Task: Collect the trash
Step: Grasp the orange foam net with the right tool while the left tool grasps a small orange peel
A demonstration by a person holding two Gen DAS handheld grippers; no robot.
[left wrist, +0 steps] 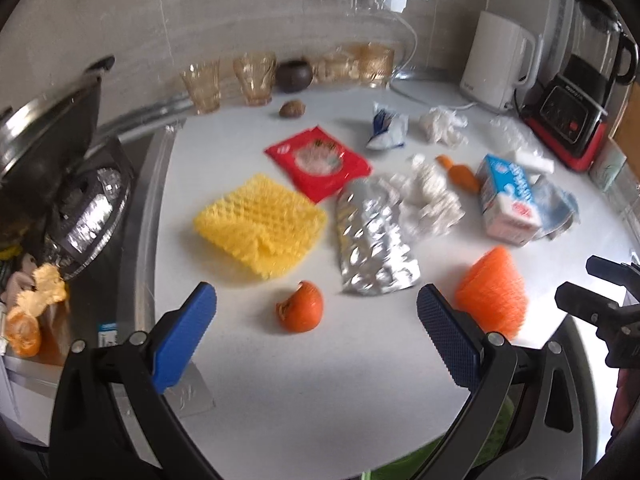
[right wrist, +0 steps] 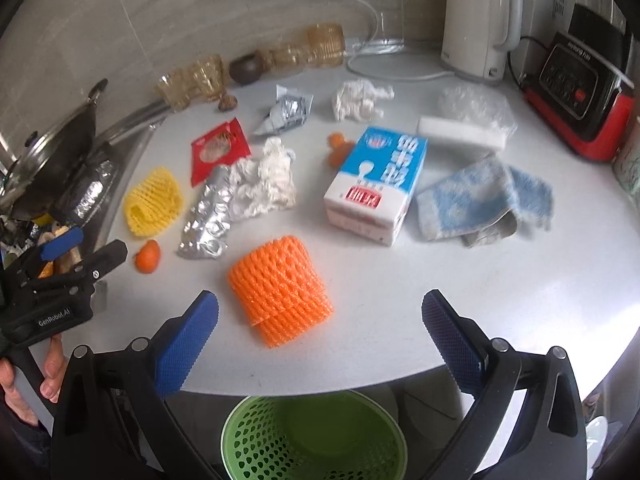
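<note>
Hovering: both tools [left wrist: 316,320] [right wrist: 320,320] gape; countertop [right wrist: 400,300] littered.

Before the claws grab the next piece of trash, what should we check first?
1. Left claw open and empty: ok.
2. Right claw open and empty: ok.
3. Orange foam net lies free just ahead of the right claw: ok.
4. Green bin below the counter edge, ready to catch trash: ok.
5. Orange peel lies free just ahead of the left claw: ok.
6. Milk carton empty, so really trash: cannot tell.
</note>
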